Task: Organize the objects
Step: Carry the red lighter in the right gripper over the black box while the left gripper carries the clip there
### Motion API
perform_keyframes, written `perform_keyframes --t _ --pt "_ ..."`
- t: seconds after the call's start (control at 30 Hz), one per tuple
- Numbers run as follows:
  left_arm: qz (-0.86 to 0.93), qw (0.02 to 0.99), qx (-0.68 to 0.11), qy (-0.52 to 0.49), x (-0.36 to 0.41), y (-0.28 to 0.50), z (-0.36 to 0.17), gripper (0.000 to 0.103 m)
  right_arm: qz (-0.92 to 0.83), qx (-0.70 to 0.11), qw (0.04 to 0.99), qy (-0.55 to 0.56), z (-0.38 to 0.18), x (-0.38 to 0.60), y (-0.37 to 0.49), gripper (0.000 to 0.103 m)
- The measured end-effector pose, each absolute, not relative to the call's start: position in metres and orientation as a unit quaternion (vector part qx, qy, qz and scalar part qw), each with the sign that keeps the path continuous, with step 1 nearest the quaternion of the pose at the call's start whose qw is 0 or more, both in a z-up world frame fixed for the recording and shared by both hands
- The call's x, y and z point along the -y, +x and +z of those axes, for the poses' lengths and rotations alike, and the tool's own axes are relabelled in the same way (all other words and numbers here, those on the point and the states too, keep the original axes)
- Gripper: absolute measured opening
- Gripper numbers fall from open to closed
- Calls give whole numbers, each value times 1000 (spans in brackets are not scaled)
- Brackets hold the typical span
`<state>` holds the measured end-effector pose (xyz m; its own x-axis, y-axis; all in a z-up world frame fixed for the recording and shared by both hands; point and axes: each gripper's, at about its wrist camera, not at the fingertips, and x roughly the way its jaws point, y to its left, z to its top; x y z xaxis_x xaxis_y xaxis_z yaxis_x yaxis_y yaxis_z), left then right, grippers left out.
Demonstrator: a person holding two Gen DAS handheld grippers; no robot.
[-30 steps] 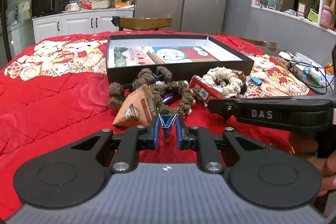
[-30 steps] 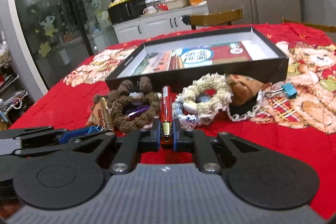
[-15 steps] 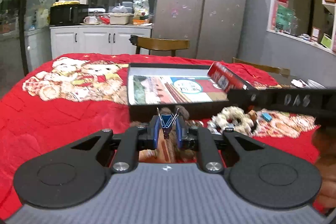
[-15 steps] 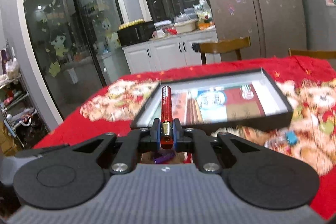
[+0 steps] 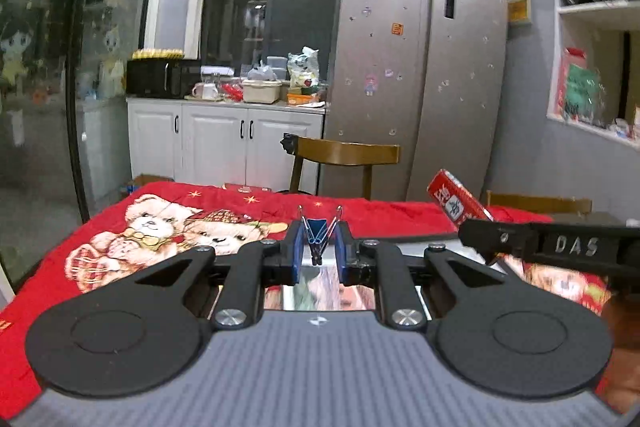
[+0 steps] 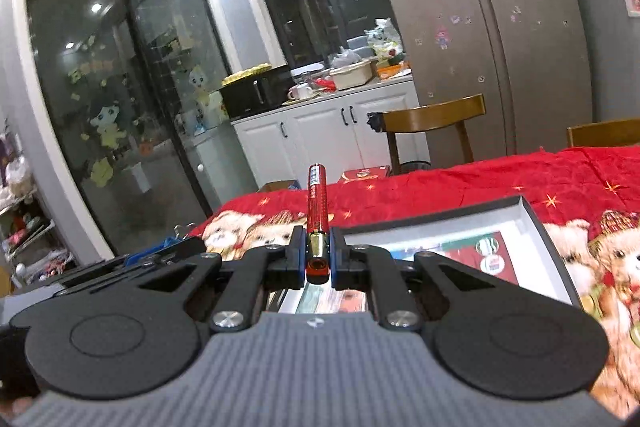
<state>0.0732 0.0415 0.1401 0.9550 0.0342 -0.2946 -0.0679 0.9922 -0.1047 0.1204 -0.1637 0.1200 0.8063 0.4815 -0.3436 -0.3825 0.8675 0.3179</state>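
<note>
My left gripper (image 5: 318, 251) is shut on a blue binder clip (image 5: 318, 233) with its wire handles pointing up, held above the open black box. My right gripper (image 6: 318, 261) is shut on a red snack bar (image 6: 317, 203) with a gold end, which sticks forward and up. The black box (image 6: 532, 215) lies on the red bear-print cloth (image 6: 500, 179) below both grippers; its printed floor shows between the fingers. In the left wrist view the right gripper (image 5: 560, 245) and its red bar (image 5: 454, 201) are at the right. The other items on the table are hidden.
A wooden chair (image 5: 346, 157) stands beyond the table's far edge, with a second chair back (image 6: 604, 133) to the right. A steel fridge (image 5: 420, 67) and white cabinets (image 5: 224, 139) line the back wall. Shelves (image 5: 592, 67) are at the right.
Both grippers have risen and moved forward over the box, each carrying its item. The pile of yarn rings and snacks has dropped out of sight.
</note>
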Motion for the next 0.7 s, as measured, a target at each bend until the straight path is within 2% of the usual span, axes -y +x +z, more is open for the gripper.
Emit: perform_keyframes --t 0.23,0.33,0.47,0.57,0.7 --pt "5 977 -196 -89 -52 129 134 19 237 -255 928 134 103 158 169 13" --pt "-14 969 -222 -109 -56 138 105 19 245 -290 918 117 78 153 183 13" --pt "-20 957 -280 -75 -54 159 62 20 229 -333 910 96 43 144 194 13" --pt "-22 943 -319 -87 -58 166 35 19 229 -362 898 102 25 143 199 13" --pt "-24 944 -318 -81 -55 166 25 19 229 -380 891 101 13 141 199 13"
